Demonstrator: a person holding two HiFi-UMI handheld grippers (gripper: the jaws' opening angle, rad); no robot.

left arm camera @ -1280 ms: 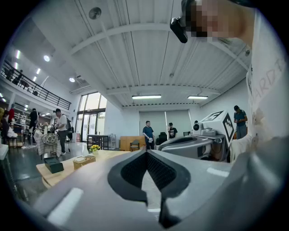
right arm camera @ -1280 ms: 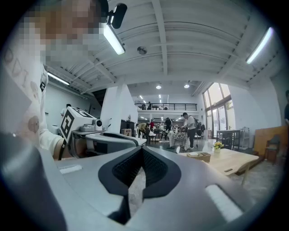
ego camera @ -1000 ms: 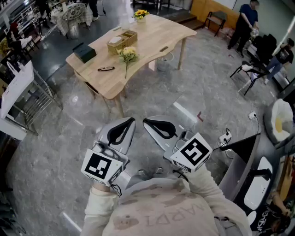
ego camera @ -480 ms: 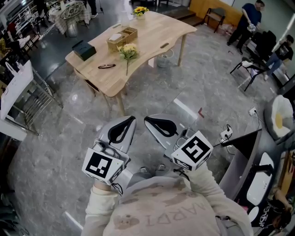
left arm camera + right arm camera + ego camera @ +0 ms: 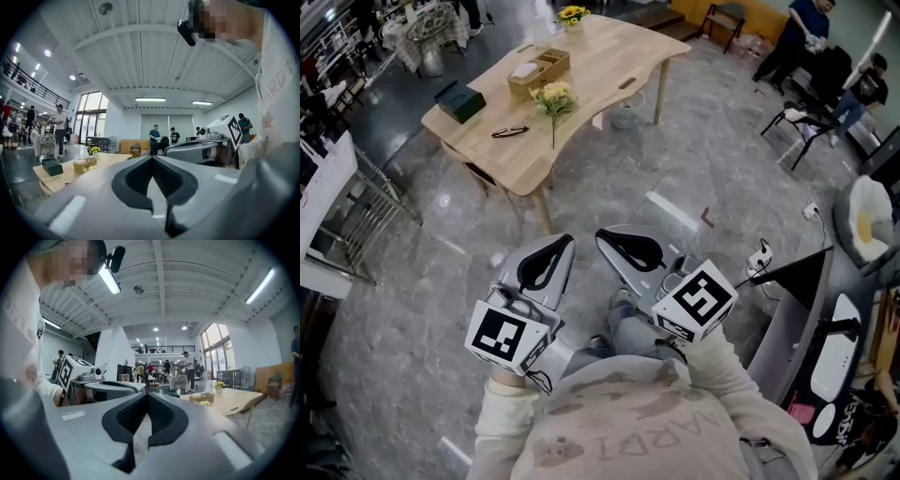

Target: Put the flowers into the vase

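A bunch of pale yellow flowers (image 5: 551, 97) lies on a wooden table (image 5: 600, 66) far ahead of me. At the table's far edge stands a small vase (image 5: 572, 17) with yellow blooms in it. My left gripper (image 5: 565, 243) and right gripper (image 5: 602, 234) are held close to my body, over the grey floor and well short of the table. Both are shut with nothing between the jaws. The left gripper view shows the vase (image 5: 95, 150) and the lying flowers (image 5: 89, 167) small at the left. In the right gripper view the vase (image 5: 218, 386) and flowers (image 5: 202, 403) are at the right.
On the table are a wicker basket (image 5: 539, 73), a dark box (image 5: 457, 99) and a pair of glasses (image 5: 510, 131). A metal rack (image 5: 356, 216) stands at the left. A black desk (image 5: 802, 300) is at the right, and people and chairs (image 5: 806, 131) at the upper right.
The table has slid a little toward the upper left of the head view as I step forward. Both grippers keep the same shut pose in front of me.
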